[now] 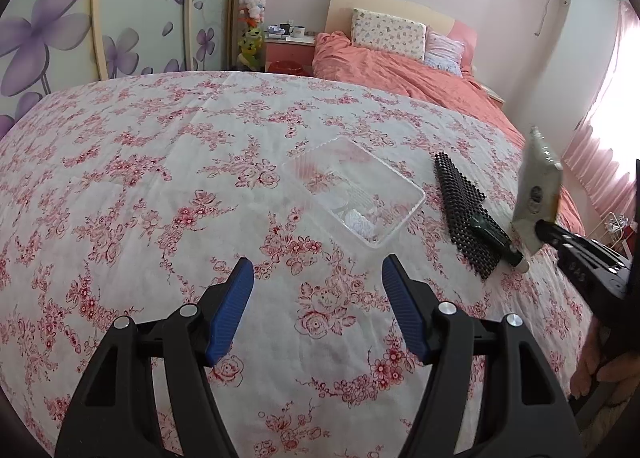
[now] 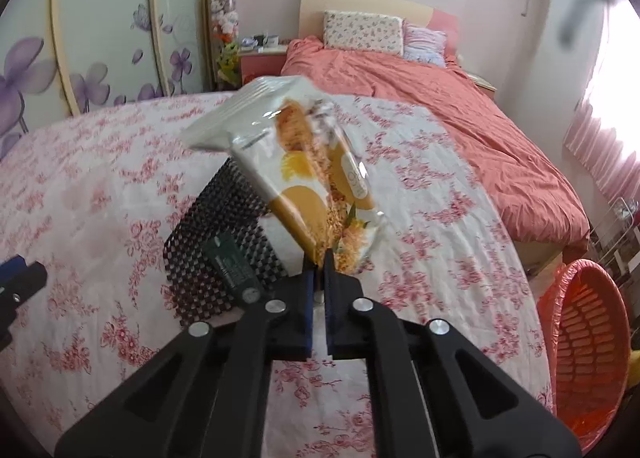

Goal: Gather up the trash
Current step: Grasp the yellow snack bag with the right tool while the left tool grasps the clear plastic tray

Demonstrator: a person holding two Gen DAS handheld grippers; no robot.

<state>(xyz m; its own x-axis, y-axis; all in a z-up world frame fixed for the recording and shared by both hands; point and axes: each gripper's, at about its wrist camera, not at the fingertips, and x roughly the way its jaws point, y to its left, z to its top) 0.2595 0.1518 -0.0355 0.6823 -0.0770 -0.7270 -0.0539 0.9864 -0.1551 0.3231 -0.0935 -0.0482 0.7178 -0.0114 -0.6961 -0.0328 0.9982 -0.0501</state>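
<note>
Right gripper (image 2: 319, 258): clenched on the snack wrapper (image 2: 304, 161), lifted over the bed.
Left gripper (image 1: 318, 278): released, empty.
Your target: orange basket (image 2: 580, 342) low to your right, nearer the right hand.

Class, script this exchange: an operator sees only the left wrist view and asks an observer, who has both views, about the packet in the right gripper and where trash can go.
Operator: What does the front of the packet look like?
Observer: White, with orange and yellow patches.
Operator: How does the right gripper hold it?
Observer: Its fingers pinch the bottom edge.
Operator: Any bin?
Observer: Yes, an orange basket with a red liner, off the bed at the right.
</note>
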